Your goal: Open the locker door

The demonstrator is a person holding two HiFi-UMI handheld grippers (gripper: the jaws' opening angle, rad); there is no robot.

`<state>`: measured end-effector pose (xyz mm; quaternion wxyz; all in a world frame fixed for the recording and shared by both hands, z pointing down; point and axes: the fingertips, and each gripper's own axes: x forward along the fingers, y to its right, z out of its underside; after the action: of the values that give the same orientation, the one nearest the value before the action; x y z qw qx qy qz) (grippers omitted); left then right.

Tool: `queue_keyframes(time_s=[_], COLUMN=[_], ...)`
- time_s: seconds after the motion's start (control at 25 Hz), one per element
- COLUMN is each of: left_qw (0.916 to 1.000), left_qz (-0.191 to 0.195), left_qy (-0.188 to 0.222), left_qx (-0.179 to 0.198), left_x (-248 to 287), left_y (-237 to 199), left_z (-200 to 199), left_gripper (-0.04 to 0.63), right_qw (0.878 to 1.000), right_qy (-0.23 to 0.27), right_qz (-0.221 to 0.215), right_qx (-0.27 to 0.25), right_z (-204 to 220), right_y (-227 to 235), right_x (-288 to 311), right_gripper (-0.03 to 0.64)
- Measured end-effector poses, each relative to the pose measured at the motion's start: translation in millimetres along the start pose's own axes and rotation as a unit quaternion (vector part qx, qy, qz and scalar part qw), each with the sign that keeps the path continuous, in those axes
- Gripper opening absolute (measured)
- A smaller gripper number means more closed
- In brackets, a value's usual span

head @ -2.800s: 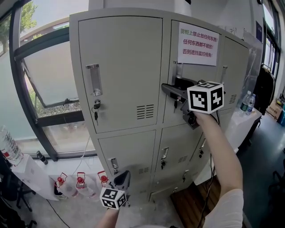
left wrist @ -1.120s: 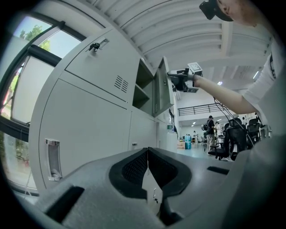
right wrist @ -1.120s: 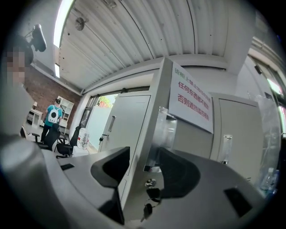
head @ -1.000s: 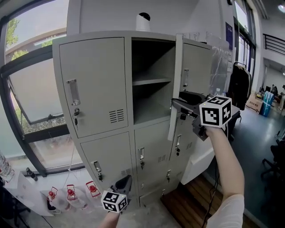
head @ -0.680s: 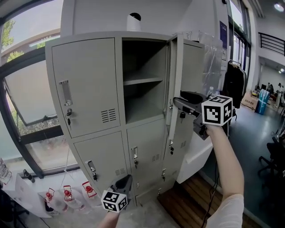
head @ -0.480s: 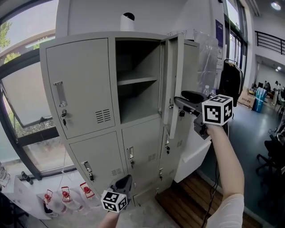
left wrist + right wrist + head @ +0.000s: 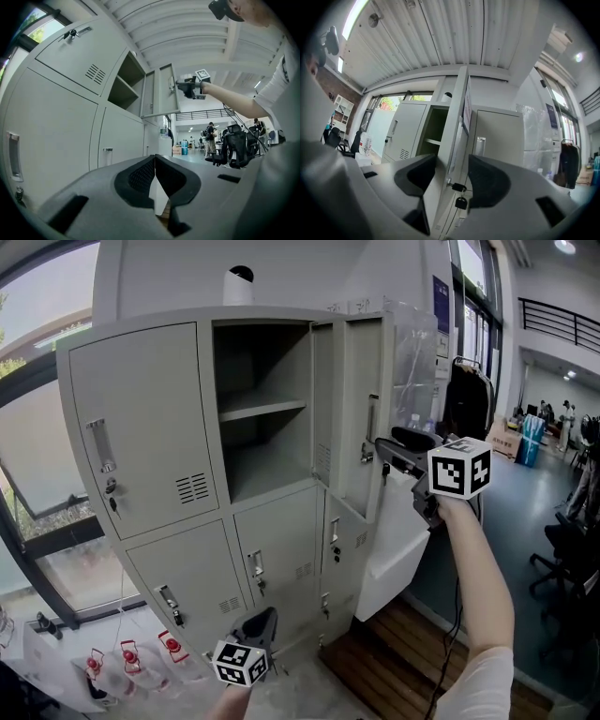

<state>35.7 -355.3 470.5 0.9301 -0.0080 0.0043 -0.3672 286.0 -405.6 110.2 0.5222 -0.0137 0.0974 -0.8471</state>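
The grey locker [image 7: 141, 427] has its upper middle door [image 7: 352, 409] swung wide open, showing a bare shelf [image 7: 262, 409]. My right gripper [image 7: 386, 454] is raised at the door's free edge beside the handle. In the right gripper view the door [image 7: 457, 131] stands edge-on between the jaws of the right gripper [image 7: 452, 173], with a gap on the right pad's side where a key [image 7: 461, 202] hangs; the jaws are open. My left gripper [image 7: 265, 617] hangs low in front of the bottom lockers; in its own view the left gripper [image 7: 154, 164] is shut on nothing.
The other locker doors are closed, keys in their locks. A white camera [image 7: 241, 282] sits on top of the locker. Red-capped bottles [image 7: 131, 657] stand on the floor at the left by the window. A white table [image 7: 398, 540] and dark clothes [image 7: 464, 399] are on the right.
The upper middle door went from closed to wide open, swinging right with my right gripper at its edge. The whole view has shifted left across the locker. The left gripper stayed low.
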Motion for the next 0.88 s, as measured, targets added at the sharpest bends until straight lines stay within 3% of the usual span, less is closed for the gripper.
queue_keyframes(time_s=[0.6,0.88], left_qw=[0.9999,0.9999], left_qz=[0.01,0.006], left_qy=[-0.005,-0.007], left_qx=[-0.005,-0.007], left_x=[10.7,6.7], left_y=[5.7,3.5], left_z=[4.4,6.2], left_gripper=[0.011,0.011], right_qw=[0.991,0.989], right_qy=[-0.014,-0.006], right_qz=[0.128,0.144], right_qx=[-0.022,-0.021], right_z=[16.7,16.9], right_y=[64.1,62.3], right_x=[-16.6,-21.1], right_gripper=[0.207,0.207])
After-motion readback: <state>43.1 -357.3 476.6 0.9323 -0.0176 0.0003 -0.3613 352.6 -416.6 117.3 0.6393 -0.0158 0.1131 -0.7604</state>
